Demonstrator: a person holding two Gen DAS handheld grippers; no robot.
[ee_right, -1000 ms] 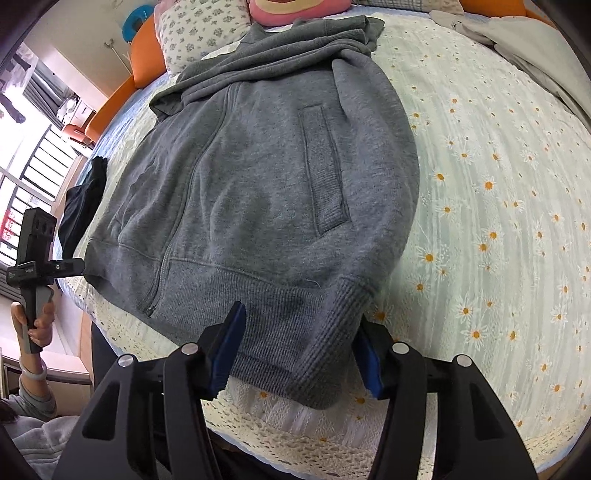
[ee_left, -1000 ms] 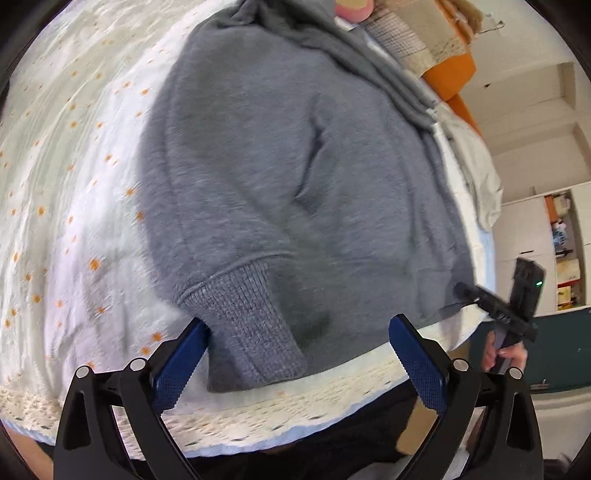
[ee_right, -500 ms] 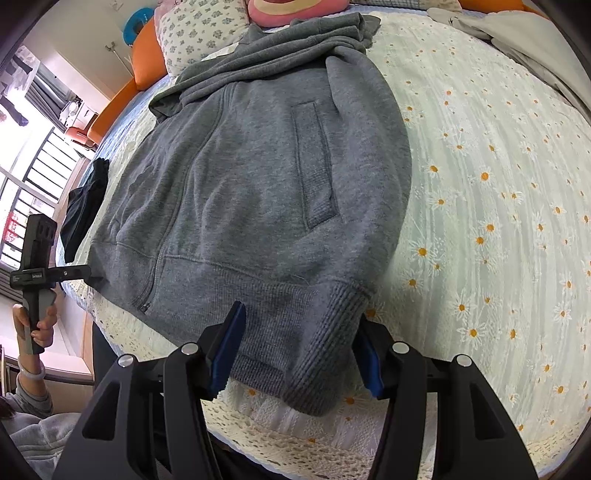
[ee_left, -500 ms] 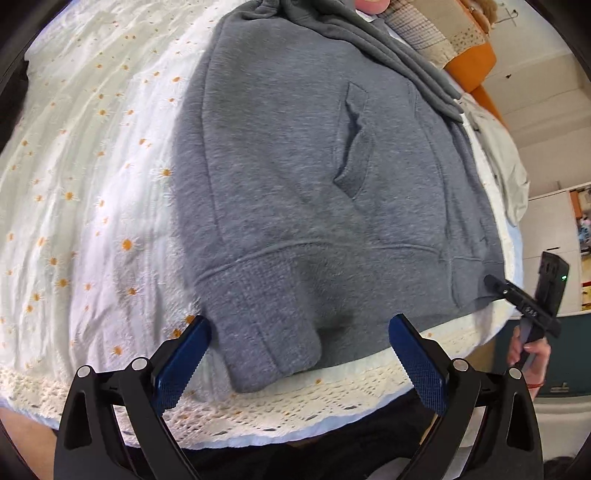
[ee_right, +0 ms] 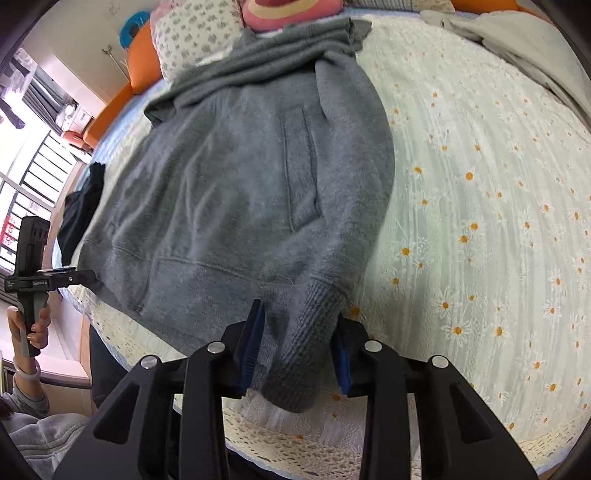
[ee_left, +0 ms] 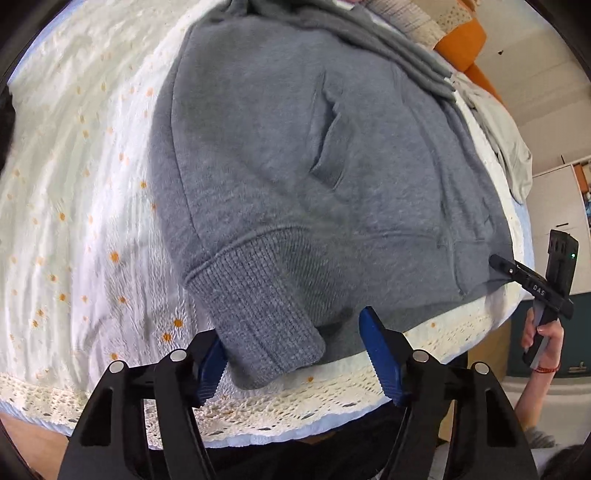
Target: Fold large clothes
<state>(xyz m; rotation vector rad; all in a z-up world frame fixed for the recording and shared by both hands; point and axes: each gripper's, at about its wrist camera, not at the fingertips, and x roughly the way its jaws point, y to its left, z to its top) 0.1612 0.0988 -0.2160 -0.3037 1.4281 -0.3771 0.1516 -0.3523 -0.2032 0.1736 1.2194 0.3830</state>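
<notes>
A large grey hooded sweatshirt (ee_left: 303,155) lies front up on a bed with a daisy-print sheet (ee_left: 74,192); it also shows in the right wrist view (ee_right: 236,192). My left gripper (ee_left: 295,354) straddles the ribbed hem corner (ee_left: 258,314), its blue pads close beside the cloth but with a gap on the right side. My right gripper (ee_right: 299,347) has its pads pressed on the opposite ribbed hem corner (ee_right: 306,339) and pinches it.
The lace bed edge (ee_left: 258,410) runs just under both grippers. Pillows (ee_right: 199,33) and an orange headboard (ee_right: 110,107) are at the far end. A pale garment (ee_right: 517,48) lies far right, a dark one (ee_right: 81,210) at the left edge.
Both grippers' jaws have narrowed around the hem corners. The right one has closed onto the ribbed corner; the left has moved closer to its corner and partly closed.
</notes>
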